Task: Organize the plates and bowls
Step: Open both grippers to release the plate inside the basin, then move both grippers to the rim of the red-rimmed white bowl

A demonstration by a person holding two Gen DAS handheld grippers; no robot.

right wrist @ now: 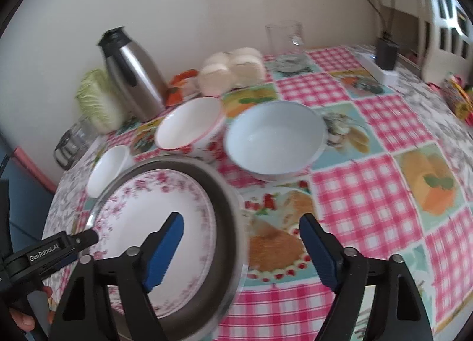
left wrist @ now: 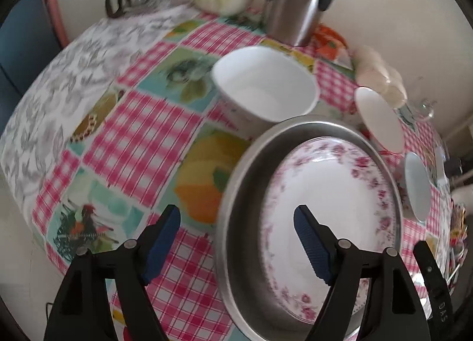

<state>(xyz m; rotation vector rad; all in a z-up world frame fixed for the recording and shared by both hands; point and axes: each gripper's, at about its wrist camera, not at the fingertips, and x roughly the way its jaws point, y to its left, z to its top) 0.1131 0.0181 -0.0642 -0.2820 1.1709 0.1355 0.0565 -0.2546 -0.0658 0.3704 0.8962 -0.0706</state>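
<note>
A checked, picture-patched tablecloth (right wrist: 369, 193) covers the table against a pale wall. A floral plate (left wrist: 325, 193) lies inside a steel pan (left wrist: 236, 199), probably nested there to gather the dishes in one spot. Both grippers straddle the pan's opposite rims, the left gripper (left wrist: 236, 240) and right gripper (right wrist: 241, 247) spread wide and gripping nothing. Three bowls stand just beyond the pan: a white bowl (left wrist: 266, 83), a red-rimmed bowl (right wrist: 189, 122) and a pale blue bowl (right wrist: 275, 137), likely next to be stacked. Only the right view shows the glass jug (right wrist: 285, 42) and the power strip (right wrist: 381, 67); the left shows the white bowl's depth.
</note>
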